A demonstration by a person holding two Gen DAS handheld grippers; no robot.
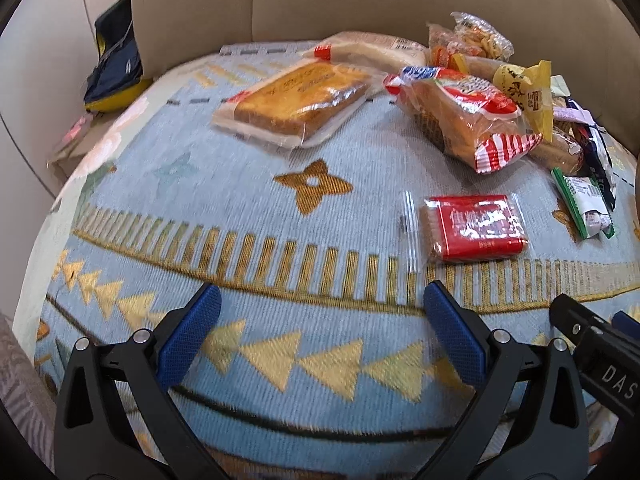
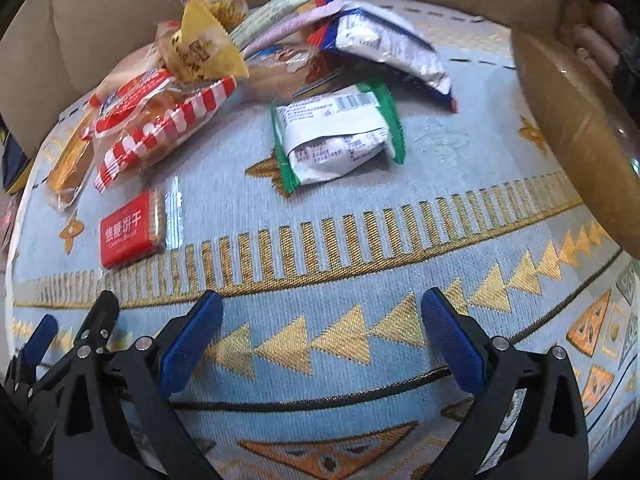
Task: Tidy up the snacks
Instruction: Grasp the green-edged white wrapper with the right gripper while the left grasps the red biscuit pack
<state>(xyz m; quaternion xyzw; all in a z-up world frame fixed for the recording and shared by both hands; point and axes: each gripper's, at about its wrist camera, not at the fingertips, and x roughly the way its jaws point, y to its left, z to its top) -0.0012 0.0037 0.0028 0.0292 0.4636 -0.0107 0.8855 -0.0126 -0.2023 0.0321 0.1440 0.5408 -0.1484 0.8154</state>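
Snack packets lie on a light blue patterned cloth (image 1: 224, 216) over a sofa seat. A red biscuit pack (image 1: 476, 226) (image 2: 132, 230) rests nearest, apart from the others. A flat cake slice in clear wrap (image 1: 296, 102) sits farther back. A red-striped bread bag (image 1: 468, 120) (image 2: 160, 120) heads a heap of packets at the back right. A green-edged white packet (image 2: 340, 132) (image 1: 584, 204) lies upside down. My left gripper (image 1: 320, 340) hangs open over bare cloth, short of the biscuit pack. My right gripper (image 2: 322, 344) also stands open and empty.
A beige sofa back (image 1: 320, 0) rises behind the cloth. A dark blue and yellow bag (image 1: 114, 64) is tucked at the left. A brown wooden bowl rim (image 2: 580, 140) held by a hand (image 2: 596, 44) enters at the right. The right gripper's body (image 1: 600, 356) shows in the left wrist view.
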